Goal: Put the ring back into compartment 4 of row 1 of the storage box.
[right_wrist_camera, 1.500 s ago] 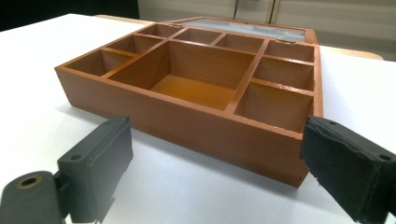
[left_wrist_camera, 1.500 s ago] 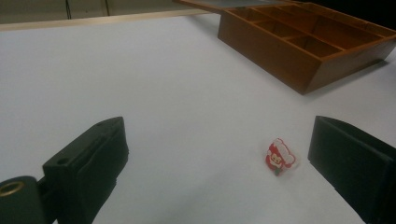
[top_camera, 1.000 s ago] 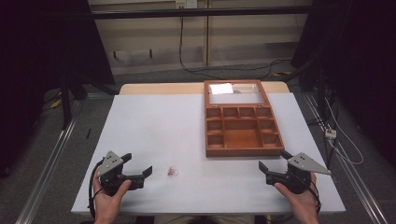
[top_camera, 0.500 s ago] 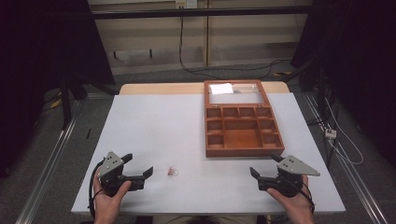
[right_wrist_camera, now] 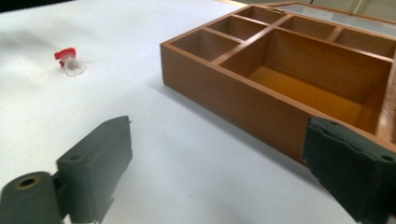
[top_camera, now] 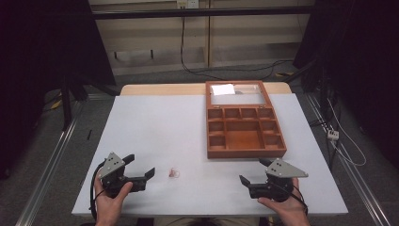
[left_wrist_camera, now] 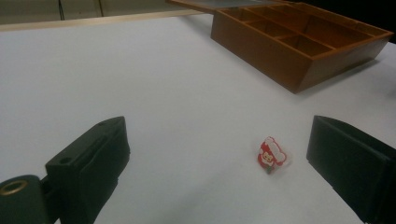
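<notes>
Surface: a white table top with a strip of pale wood showing along its far edge, bare over most of its area
Small charm: a red and white charm lying flat on the white top near the front edge, just beside the left gripper and well apart from the box; in the left gripper view it sits between the 2 jaws, nearer one jaw, touching neither
Left gripper: held low over the front left part of the table by the person's left hand, jaws spread wide and empty
Right gripper: held by the right hand at the front right, jaws spread wide with nothing between them, pointed toward the near wall of the box
Wooden box: brown, with several compartments, a large one in the middle and smaller ones around it, all looking empty; its glass-paned lid lies open behind it
Room: grey floor, dark curtains at both sides, a pale wall panel at the back with black cables hanging down and trailing over the floor, metal rails alongside the table
</notes>
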`<state>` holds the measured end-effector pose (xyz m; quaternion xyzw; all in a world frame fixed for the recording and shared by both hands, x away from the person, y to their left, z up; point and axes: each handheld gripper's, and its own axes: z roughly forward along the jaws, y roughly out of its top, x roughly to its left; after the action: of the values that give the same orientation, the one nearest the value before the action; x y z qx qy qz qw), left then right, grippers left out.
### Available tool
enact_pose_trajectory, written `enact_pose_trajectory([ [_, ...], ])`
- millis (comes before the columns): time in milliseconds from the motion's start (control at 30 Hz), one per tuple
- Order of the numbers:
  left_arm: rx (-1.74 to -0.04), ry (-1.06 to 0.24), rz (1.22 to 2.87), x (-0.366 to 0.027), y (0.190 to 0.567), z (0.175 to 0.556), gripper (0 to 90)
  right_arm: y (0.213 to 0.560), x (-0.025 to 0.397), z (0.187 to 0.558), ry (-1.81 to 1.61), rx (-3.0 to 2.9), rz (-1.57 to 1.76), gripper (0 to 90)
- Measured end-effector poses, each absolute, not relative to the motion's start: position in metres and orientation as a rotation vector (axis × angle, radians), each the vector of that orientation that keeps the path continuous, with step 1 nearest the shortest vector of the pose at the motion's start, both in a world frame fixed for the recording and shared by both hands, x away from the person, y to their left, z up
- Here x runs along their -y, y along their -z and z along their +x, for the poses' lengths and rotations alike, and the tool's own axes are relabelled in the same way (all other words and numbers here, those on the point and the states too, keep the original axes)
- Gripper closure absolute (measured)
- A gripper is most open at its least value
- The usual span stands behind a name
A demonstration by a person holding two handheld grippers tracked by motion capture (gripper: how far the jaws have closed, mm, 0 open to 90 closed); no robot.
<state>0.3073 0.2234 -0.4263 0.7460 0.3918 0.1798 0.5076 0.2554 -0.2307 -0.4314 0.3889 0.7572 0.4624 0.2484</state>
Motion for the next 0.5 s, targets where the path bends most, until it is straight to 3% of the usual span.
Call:
enact_pose_trajectory([
  [500,-0.947,-0.465,1.814,-0.223,0.427,0.308,5.6,0.433,0.196,0.265,-1.315,-2.180,1.031,6.5],
])
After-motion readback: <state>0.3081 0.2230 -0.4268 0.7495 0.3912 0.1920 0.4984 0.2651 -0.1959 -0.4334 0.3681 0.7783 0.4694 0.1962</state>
